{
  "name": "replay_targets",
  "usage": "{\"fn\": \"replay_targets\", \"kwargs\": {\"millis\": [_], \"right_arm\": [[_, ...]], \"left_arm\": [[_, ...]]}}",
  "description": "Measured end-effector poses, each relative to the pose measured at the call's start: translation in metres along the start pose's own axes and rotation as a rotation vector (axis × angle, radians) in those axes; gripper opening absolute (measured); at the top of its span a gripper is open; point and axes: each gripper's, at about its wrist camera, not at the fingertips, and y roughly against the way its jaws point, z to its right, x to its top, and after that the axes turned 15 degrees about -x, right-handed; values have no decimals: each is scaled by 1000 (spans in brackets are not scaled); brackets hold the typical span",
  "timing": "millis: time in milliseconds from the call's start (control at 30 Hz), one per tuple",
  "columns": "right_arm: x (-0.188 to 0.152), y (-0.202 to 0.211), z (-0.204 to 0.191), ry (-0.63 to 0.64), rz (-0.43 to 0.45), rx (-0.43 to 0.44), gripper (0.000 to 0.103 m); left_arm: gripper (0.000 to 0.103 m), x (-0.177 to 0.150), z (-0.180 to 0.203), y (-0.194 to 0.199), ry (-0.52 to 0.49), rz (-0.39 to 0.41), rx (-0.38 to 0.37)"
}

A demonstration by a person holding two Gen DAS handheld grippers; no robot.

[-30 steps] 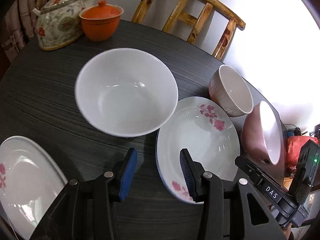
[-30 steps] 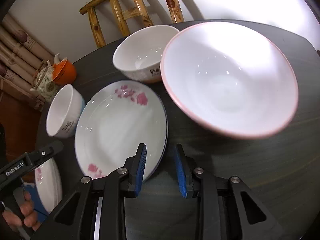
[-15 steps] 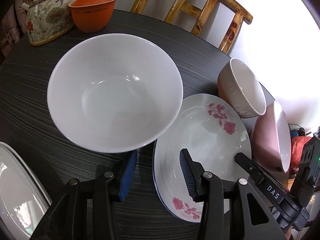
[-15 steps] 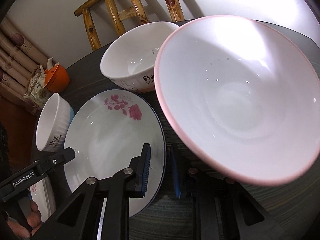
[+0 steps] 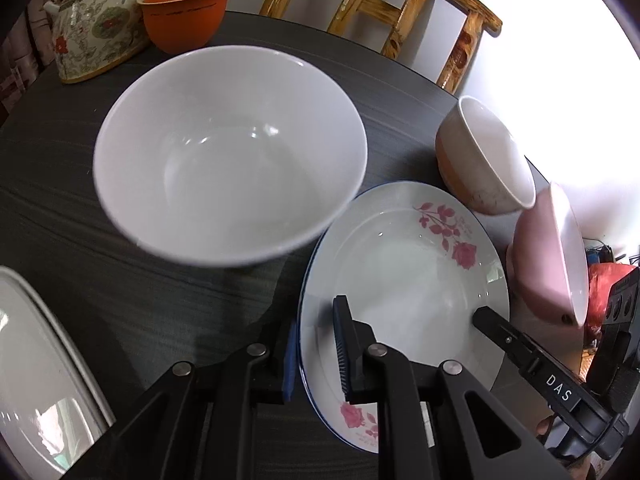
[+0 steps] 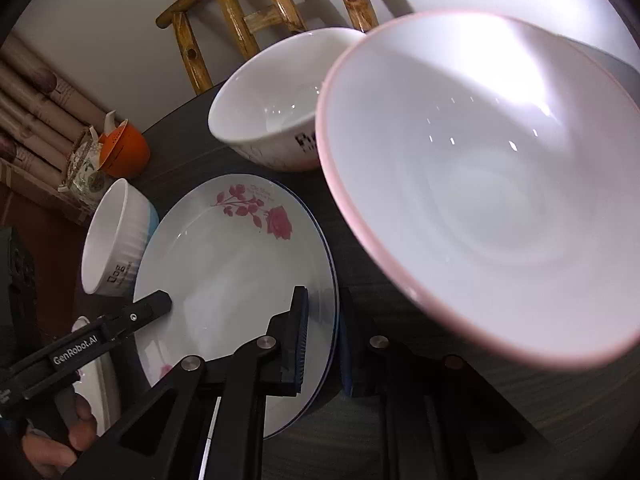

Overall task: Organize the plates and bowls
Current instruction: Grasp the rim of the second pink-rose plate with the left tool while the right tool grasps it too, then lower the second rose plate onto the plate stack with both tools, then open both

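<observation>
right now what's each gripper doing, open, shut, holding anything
Left gripper: jaws just closed, shut on the rose plate at its left rim.
Right gripper: jaws just closed, shut on the same plate's right rim.

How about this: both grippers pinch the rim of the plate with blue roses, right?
Not quite: the roses are pink, not blue, as the left wrist view shows. The left gripper, whose jaws have just been closing, and the right gripper both pinch the rim of the plate.

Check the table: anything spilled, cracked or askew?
Nothing spilled or broken. Only oddity: the left gripper, whose jaws have just been closing, and the right gripper both clamp opposite rims of the same rose plate.
</observation>
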Motion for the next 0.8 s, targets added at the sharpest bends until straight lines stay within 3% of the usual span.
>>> {"fn": "replay_targets", "kwargs": {"millis": [467,800], "right_arm": [[-43,32,1,12,-8,-8,12],[-60,69,-12,50,35,-9,12]], "left_arm": [[15,-46,9,33,-30,-15,9],[15,-50,15,73,-36,40,-12]]}}
